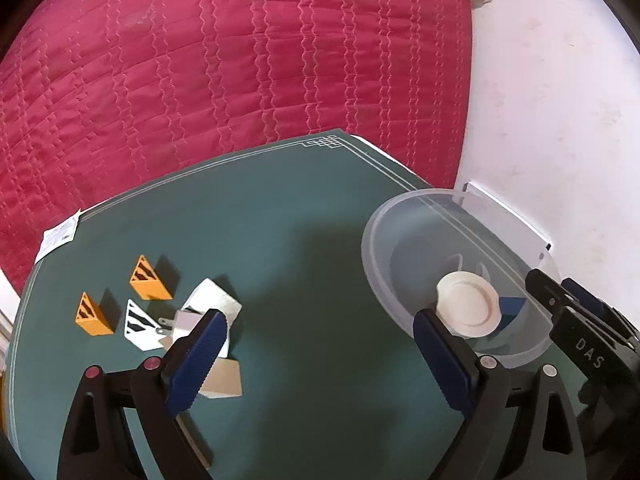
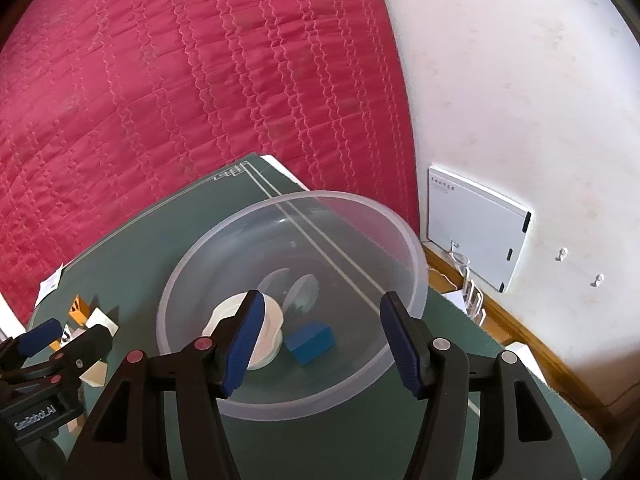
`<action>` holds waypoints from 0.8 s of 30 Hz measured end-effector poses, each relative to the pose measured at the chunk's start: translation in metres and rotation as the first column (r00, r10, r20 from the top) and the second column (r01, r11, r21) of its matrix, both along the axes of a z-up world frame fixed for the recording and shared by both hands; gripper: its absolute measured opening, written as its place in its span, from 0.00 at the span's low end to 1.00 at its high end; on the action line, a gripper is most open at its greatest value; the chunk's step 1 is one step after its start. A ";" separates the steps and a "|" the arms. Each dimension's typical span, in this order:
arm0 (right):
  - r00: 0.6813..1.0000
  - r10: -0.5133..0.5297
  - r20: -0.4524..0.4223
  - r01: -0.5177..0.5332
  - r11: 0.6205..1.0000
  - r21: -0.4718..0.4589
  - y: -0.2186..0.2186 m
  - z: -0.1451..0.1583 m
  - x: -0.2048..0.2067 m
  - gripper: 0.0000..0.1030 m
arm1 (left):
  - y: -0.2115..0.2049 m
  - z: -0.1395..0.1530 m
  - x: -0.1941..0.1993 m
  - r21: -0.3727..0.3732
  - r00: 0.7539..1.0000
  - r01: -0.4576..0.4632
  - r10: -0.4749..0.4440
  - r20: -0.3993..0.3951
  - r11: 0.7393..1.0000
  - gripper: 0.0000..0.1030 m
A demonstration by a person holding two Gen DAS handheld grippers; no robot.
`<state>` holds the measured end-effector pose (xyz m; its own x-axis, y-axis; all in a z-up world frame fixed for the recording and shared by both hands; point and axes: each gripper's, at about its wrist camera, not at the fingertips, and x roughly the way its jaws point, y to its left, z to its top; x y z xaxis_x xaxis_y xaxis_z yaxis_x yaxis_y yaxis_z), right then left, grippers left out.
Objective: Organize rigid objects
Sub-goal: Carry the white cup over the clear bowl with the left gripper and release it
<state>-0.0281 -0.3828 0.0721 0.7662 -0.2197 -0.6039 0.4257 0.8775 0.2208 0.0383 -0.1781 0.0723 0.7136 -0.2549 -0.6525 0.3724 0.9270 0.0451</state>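
- The left gripper [image 1: 316, 344] has its jaws spread wide and empty; its near finger covers part of a white plug adapter [image 1: 188, 322] and a pale wooden block [image 1: 224, 380], so their full shapes are hard to make out.
- Only the left wrist view shows the loose pieces clearly: two orange wedges [image 1: 149, 278] [image 1: 93, 315] and a white striped wedge [image 1: 138, 324] on the green surface [image 1: 280, 240].
- The right wrist view alone shows the whole blue block [image 2: 311, 342] lying beside the white round lid [image 2: 260, 332] in the clear plastic bowl [image 2: 292, 200].
- The right gripper [image 2: 316, 344] hangs over the bowl's near rim, jaws apart, holding nothing.
- A red quilted bed [image 2: 180, 80] lies beyond the surface.
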 end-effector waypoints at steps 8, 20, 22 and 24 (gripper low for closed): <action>0.999 0.042 0.006 -0.042 0.999 0.011 0.012 0.001 -0.001 0.60 | 0.015 -0.001 0.000 0.019 0.999 -0.053 0.053 0.009 0.998 0.94; 0.995 0.094 0.013 -0.094 0.995 0.012 0.029 0.003 -0.003 0.61 | 0.041 0.002 -0.005 0.032 0.996 -0.089 0.089 0.020 0.995 0.94; 0.994 0.106 0.017 -0.107 0.994 0.013 0.033 0.004 -0.004 0.61 | 0.051 0.002 -0.007 0.034 0.995 -0.103 0.103 0.020 0.994 0.94; 0.992 0.122 0.021 -0.122 0.992 0.012 0.037 0.006 -0.005 0.61 | 0.063 0.002 -0.008 0.035 0.992 -0.123 0.122 0.016 0.992 0.94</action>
